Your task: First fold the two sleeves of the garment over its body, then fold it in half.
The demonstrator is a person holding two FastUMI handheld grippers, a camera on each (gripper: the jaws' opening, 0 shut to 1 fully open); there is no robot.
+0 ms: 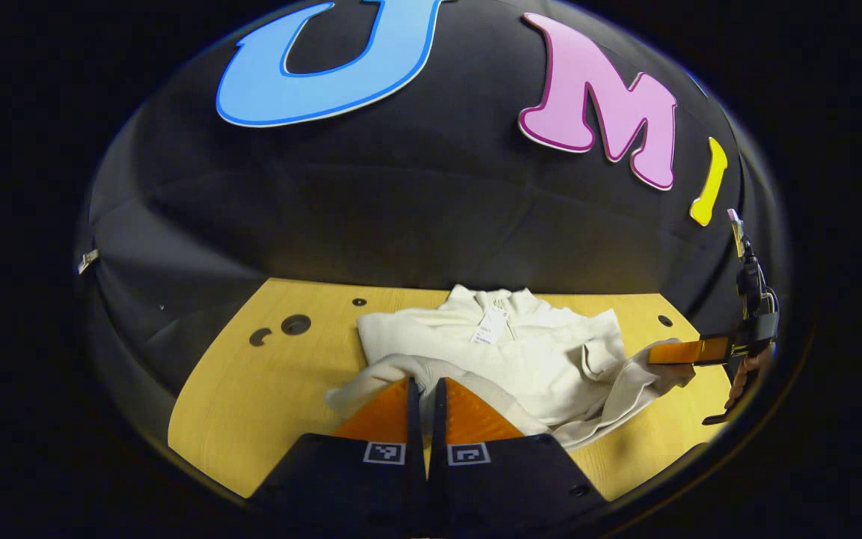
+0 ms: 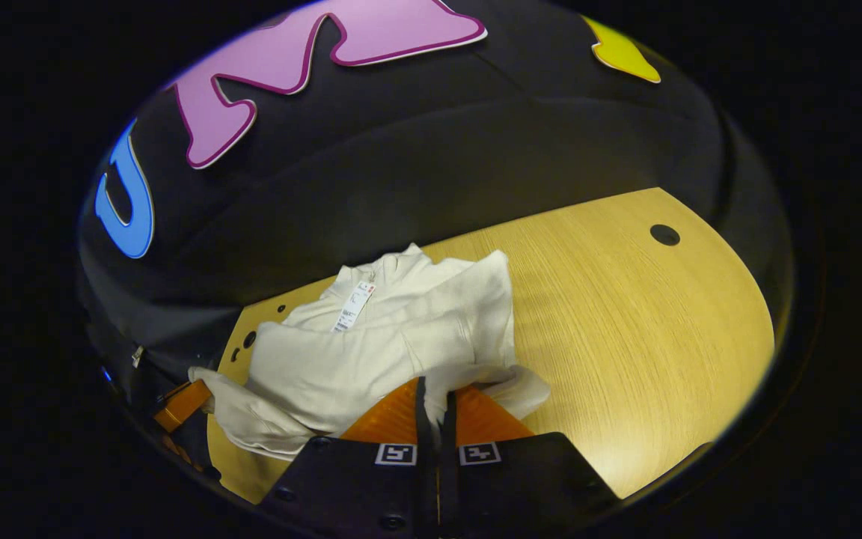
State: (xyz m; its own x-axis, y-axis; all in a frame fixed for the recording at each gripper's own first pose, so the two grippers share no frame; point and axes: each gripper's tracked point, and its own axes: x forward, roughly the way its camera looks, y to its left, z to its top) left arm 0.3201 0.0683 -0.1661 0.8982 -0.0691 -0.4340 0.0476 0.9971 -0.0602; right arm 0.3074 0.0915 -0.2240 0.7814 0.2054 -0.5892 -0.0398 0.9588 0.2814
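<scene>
Garment point(image 1: 521, 352): sleeves look folded in already; bottom hem is pinched by left gripper point(image 1: 425, 389) and right gripper point(image 2: 435, 393), half-fold not yet finished.

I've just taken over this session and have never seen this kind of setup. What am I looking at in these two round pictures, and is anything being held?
There is no robot arm. A person holds a two-finger gripper in each hand, and a fisheye camera rides on each, looking forward along its fingers.

In the left gripper view, the left gripper is at the bottom, closed on the near edge of a cream sweater. The right gripper shows far right, gripping the cloth on that side.

In the right gripper view, the right gripper is at the bottom, pinching cloth too, and the left gripper shows at lower left.

The sweater lies on a wooden table, with a paper tag at its collar. Its sleeves look already folded in.
</scene>
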